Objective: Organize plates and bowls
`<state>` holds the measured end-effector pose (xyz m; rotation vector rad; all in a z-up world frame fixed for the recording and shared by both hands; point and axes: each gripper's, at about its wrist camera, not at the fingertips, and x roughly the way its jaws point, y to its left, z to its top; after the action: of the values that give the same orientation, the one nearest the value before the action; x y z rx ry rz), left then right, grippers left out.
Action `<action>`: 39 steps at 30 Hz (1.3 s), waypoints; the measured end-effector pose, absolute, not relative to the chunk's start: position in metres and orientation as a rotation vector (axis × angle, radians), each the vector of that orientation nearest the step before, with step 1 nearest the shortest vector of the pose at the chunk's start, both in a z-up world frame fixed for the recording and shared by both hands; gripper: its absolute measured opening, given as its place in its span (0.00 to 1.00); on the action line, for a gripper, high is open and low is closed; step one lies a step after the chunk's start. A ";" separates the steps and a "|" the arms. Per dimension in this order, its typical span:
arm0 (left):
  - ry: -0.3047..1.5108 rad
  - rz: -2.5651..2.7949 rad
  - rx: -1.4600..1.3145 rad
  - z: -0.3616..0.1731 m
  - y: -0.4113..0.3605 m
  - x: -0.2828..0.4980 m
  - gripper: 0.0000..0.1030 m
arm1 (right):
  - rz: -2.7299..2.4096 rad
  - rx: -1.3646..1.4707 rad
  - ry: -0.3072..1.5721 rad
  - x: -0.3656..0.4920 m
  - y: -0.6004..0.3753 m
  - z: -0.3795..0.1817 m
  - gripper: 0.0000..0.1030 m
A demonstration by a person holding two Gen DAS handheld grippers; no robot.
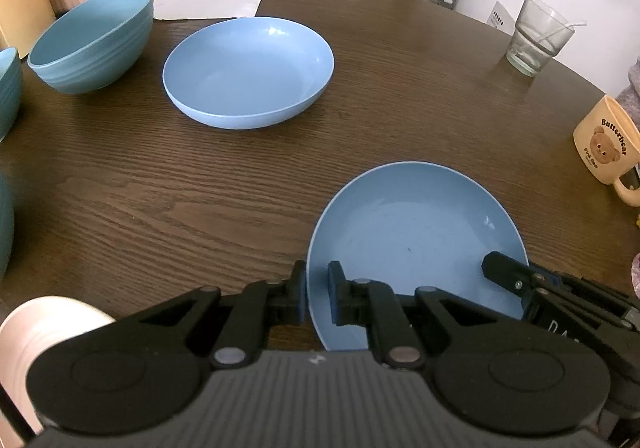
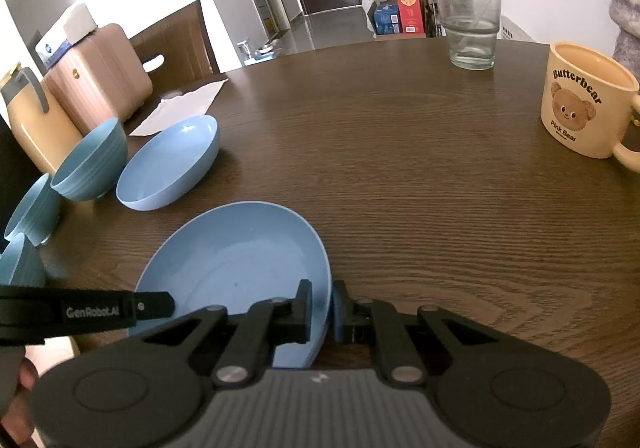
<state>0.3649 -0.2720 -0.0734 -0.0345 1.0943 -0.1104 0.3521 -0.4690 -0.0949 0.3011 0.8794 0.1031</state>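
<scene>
A shallow light-blue plastic plate (image 1: 416, 240) lies near the front edge of the dark wood-grain round table (image 1: 400, 96). The left gripper (image 1: 317, 290) pinches its left rim; the right gripper (image 2: 322, 308) pinches its right rim. Beyond, well apart, sit a second light-blue plate (image 1: 248, 68) and a ribbed teal bowl (image 1: 92, 36). A cream bear-print mug (image 2: 584, 104) and a clear drinking glass (image 2: 470, 24) stand at the right.

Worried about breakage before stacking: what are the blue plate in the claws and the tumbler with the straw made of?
The blue plate looks like matte plastic or melamine: thin rim, dull even sheen, though glazed ceramic is possible. The tumbler is clear glass, by its see-through wall and thick base.
</scene>
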 end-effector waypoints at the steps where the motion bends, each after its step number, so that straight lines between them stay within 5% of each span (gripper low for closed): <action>1: 1.093 -0.111 -0.034 -0.073 -0.272 0.364 0.11 | 0.103 0.301 0.879 0.352 -0.469 -0.095 0.10; 39: 1.019 -0.088 -0.053 -0.036 -0.238 0.333 0.11 | 0.148 0.269 0.802 0.326 -0.433 -0.058 0.10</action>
<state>0.3327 -0.2379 -0.0361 -0.0532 1.0191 -0.0881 0.3263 -0.4335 -0.0583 0.2687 0.8016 0.1482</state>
